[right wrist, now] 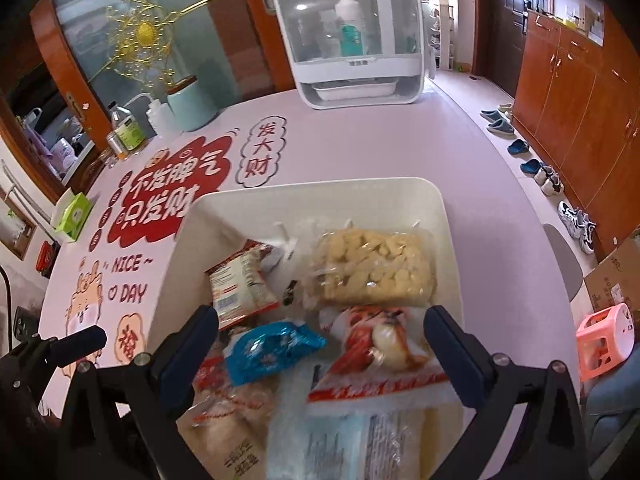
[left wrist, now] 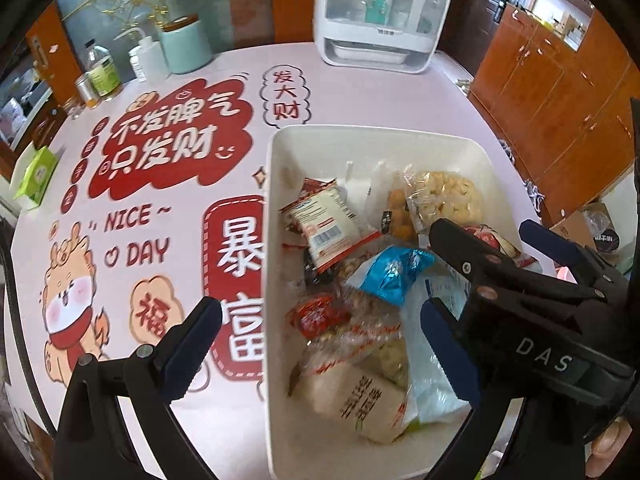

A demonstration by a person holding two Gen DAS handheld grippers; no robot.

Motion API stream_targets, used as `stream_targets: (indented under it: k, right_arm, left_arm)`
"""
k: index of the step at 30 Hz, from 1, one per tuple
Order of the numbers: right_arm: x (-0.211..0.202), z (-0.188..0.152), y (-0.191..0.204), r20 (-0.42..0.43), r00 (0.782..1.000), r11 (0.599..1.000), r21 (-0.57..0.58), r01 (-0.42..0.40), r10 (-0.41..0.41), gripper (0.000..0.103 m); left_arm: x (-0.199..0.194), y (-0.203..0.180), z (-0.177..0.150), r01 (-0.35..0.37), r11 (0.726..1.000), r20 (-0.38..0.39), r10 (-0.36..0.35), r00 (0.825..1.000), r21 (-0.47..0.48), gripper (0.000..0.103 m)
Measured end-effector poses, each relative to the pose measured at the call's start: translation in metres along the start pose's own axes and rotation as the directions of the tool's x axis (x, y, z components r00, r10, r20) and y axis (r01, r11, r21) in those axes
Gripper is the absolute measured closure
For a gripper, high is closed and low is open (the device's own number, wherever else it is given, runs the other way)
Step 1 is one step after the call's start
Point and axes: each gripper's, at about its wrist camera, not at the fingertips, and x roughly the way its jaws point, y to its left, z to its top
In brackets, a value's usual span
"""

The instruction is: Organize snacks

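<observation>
A white bin (left wrist: 276, 184) stands on the pink printed table and holds several snack packets: a blue foil packet (left wrist: 394, 276), a clear bag of pale puffs (left wrist: 444, 196), a red-edged white packet (left wrist: 328, 220) and a beige rice-cracker pack (left wrist: 356, 396). My left gripper (left wrist: 320, 332) is open and empty, straddling the bin's left wall. My right gripper (right wrist: 322, 344) is open and empty above the bin (right wrist: 452, 240), over the blue packet (right wrist: 272, 348) and a red-and-white packet (right wrist: 380, 356). The puff bag (right wrist: 372, 268) lies beyond. The right gripper also shows in the left wrist view (left wrist: 480, 236).
A white lidded box with bottles (left wrist: 380, 16) stands at the table's far edge. A mint canister (left wrist: 186, 46), bottles (left wrist: 102, 72) and a green tissue box (left wrist: 38, 174) sit at the far left. Wooden cabinets (right wrist: 580, 120), shoes (right wrist: 548, 178) and a pink stool (right wrist: 604, 340) are on the right.
</observation>
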Motion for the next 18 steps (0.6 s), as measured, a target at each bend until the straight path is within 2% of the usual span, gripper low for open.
stream_targets:
  k: [11,18]
  right_arm:
    - [-0.042,-0.011,0.039,0.015,0.998,0.997,-0.031,-0.065,0.066,0.0]
    - [-0.069,-0.014,0.061,0.027,0.997,0.997,-0.03,-0.075,0.076,0.0]
  left_arm:
    - [-0.054,0.038,-0.02,-0.026,0.999,0.059,0.028,0.998,-0.043,0.004]
    - [-0.086,0.065,-0.028,-0.025,0.998,0.083,0.03,0.996,-0.051,0.004]
